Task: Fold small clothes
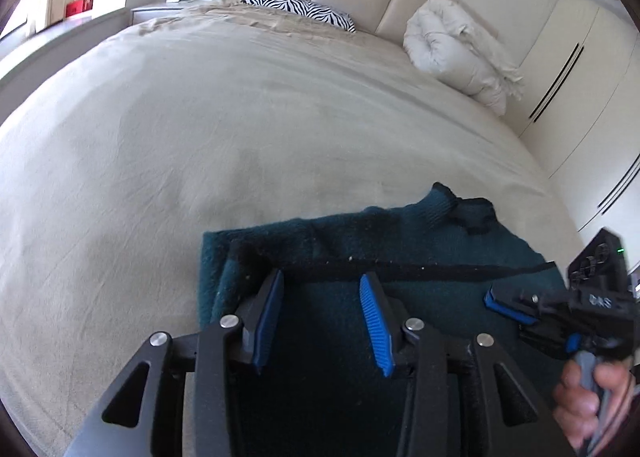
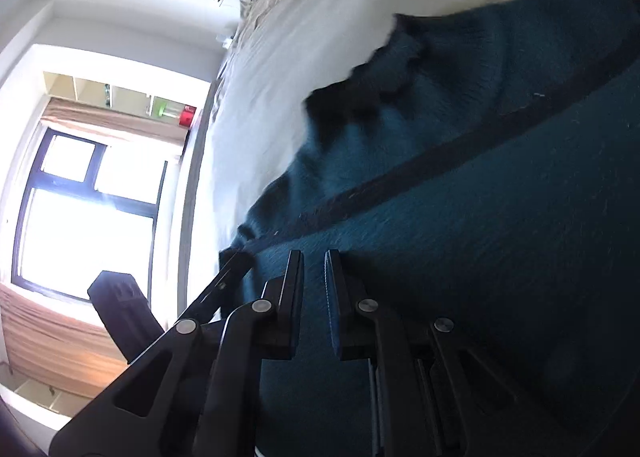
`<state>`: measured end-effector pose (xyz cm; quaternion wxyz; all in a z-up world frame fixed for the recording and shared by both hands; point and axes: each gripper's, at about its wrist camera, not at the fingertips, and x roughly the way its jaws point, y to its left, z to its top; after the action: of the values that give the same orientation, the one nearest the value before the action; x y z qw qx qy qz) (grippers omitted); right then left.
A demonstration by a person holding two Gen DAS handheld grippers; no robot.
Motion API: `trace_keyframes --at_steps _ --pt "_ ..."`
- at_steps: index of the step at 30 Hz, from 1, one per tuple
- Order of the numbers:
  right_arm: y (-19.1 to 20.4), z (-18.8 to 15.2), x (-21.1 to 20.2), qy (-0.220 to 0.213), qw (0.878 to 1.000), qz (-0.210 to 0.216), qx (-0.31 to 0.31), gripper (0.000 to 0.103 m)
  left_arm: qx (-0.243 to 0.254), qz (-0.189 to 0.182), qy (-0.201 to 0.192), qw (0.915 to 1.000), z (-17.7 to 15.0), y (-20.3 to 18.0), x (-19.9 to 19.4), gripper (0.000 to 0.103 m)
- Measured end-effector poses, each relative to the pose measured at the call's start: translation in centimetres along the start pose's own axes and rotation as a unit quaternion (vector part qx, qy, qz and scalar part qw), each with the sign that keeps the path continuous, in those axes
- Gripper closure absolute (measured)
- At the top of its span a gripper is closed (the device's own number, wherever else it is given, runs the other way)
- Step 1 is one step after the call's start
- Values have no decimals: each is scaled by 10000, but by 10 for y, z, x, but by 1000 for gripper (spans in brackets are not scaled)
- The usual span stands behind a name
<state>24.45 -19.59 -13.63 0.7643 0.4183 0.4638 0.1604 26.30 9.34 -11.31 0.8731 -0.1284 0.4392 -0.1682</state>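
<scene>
The left tool [image 1: 320, 289] hangs with fingers spread over the dark green sweater [image 1: 400, 253] on the bed [image 1: 200, 137]; its far edge lies just ahead, bare sheet beyond. The right tool [image 2: 314, 265], fingers narrowly parted, holds nothing beside the black stripe [image 2: 440, 161].

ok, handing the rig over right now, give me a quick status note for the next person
Left tongs: open, fingers apart over the near part of the teal sweater, gripping nothing.
Right tongs: a narrow gap between the fingers, low over the sweater; no cloth visibly pinched. In the left wrist view they come in from the right, turned on their side.
Sweater: lies on the beige bed near its foot, with a dark stripe across it and the dark collar at the far edge.
Done: the left edge looks doubled over, possibly a first fold.
Left: grip the edges, finish folding and flatten.
</scene>
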Motion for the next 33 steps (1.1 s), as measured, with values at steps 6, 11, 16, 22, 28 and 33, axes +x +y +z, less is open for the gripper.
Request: trace_keyframes --at_steps 6,11,16,22,28,33 --pt "-67 26 -58 -865 9923 578 678 98 -286 -397 -34 9988 -1 15 1 63" --pt "-122 40 -123 -1720 9795 285 1008 98 -505 -690 -80 9963 -4 23 -2 63" --pt "-137 35 -178 -2293 9658 -459 1120 88 -723 -566 -166 9956 -4 27 -41 57" --pt "-86 9 -205 -2476 9637 -955 288 37 -866 -610 -386 9936 -33 39 -103 26" --pt "-19 -17 -154 -1342 9900 -273 -347 37 -1634 -1078 350 9800 -74 69 -90 28" --pt "26 -38 -95 -472 9971 189 -572 37 -1883 -1633 671 9661 -81 64 -83 28"
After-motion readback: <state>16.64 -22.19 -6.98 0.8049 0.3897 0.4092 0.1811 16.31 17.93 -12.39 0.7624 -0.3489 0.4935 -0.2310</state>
